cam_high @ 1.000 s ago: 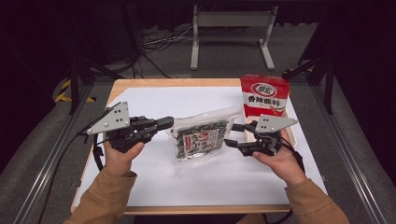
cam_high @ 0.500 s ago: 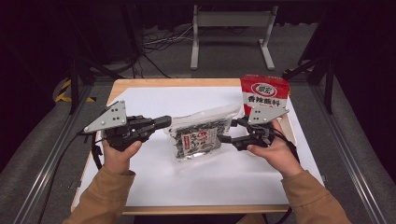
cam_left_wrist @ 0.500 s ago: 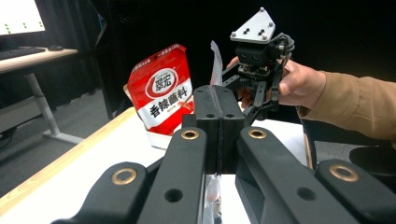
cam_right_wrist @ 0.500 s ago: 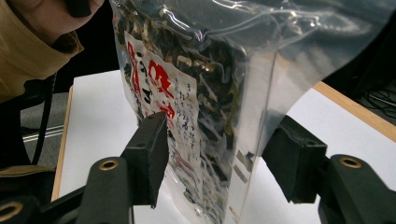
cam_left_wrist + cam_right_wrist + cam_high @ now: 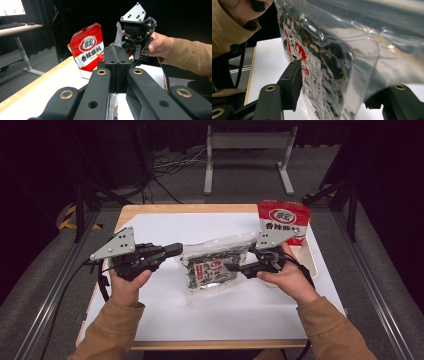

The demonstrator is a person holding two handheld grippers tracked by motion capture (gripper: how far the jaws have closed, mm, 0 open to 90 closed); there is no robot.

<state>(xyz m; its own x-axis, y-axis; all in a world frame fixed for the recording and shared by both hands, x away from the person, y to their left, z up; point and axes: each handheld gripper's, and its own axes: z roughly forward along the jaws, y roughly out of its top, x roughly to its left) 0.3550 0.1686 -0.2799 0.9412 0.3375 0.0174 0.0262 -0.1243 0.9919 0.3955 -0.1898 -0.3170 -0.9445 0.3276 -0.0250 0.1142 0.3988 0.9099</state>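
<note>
Clear plastic snack bag (image 5: 212, 267) is hanging over the white surface (image 5: 150, 310): left gripper (image 5: 176, 250) is clamping its left edge, right gripper (image 5: 234, 268) is straddling the right edge unclenched. Second grasp pending; red pouch (image 5: 283, 220) untouched.

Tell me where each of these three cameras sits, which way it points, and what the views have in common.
High view: above the person's side, facing forward and down on the table; both forearms, left gripper, right gripper.
Left gripper view: rides the left gripper, looks along its shut jaws, pinching the clear bag's edge, toward the red pouch and right hand.
Right gripper view: close behind the clear bag, between its open jaws; a sleeve.
Shared: the bag in all three.
</note>
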